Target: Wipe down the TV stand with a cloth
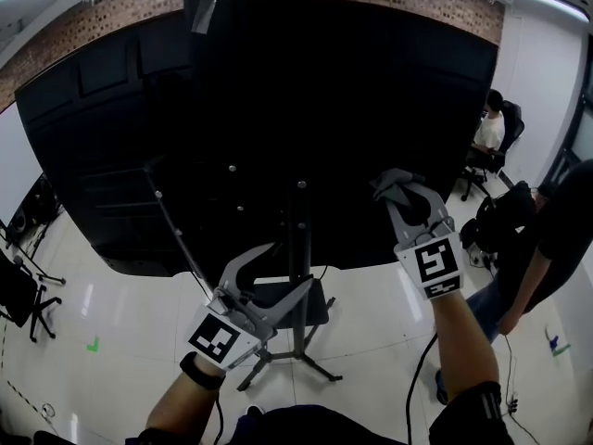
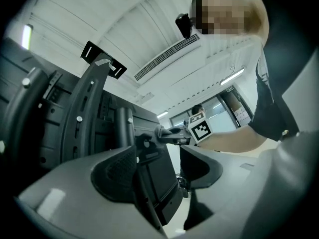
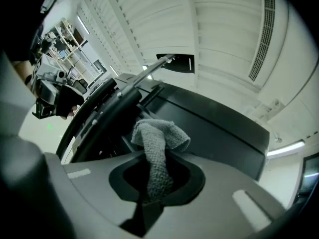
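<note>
Grey terry cloth [image 3: 158, 148] is pinched between the closed jaws of the right gripper [image 3: 157, 183]. Its bunched end sticks out past the tips, close to the TV's black back panel [image 3: 219, 128]; contact not discernible. Left gripper [image 2: 159, 171]: jaws wide apart, nothing held, with the pole of the TV stand [image 2: 124, 128] just ahead. In the head view the cloth-holding gripper sits higher than the left one and to its right.

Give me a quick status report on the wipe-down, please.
Left gripper open, empty. Right gripper shut on cloth, up by TV back. Stand post beside left gripper. Bystander far right.
</note>
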`<state>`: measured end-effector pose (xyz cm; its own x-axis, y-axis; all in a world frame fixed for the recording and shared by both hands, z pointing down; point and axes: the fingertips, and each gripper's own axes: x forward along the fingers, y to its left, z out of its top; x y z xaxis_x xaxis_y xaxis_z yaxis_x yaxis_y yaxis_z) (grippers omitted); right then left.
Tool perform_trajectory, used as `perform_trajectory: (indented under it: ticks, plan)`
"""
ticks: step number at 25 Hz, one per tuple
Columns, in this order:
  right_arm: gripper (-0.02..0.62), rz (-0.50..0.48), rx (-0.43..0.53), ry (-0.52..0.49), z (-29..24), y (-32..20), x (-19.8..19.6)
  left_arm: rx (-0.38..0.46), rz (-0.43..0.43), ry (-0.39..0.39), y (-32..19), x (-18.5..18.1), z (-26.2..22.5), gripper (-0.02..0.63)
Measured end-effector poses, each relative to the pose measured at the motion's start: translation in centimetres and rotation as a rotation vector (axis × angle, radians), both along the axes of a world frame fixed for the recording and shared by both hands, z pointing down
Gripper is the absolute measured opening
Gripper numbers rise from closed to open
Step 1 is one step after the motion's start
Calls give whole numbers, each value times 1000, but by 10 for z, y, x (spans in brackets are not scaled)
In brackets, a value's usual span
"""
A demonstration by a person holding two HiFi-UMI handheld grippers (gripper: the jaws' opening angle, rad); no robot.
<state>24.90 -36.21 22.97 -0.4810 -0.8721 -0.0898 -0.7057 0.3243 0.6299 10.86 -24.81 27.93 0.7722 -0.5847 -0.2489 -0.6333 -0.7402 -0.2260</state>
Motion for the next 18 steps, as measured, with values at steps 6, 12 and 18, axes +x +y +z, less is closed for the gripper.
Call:
perform_trajectory:
  ticks: [6,12,18]
  plan:
    - [38,-134,83,53,-30,39,-86,64,-22,42,14,-48,-21,288]
    - [38,-190,110,161,-59,79,-190,92,-68,35,27,-125,-35,288]
    - [38,-279,127,216,-66,99,-302,107,-121,40,35,-204,-45,288]
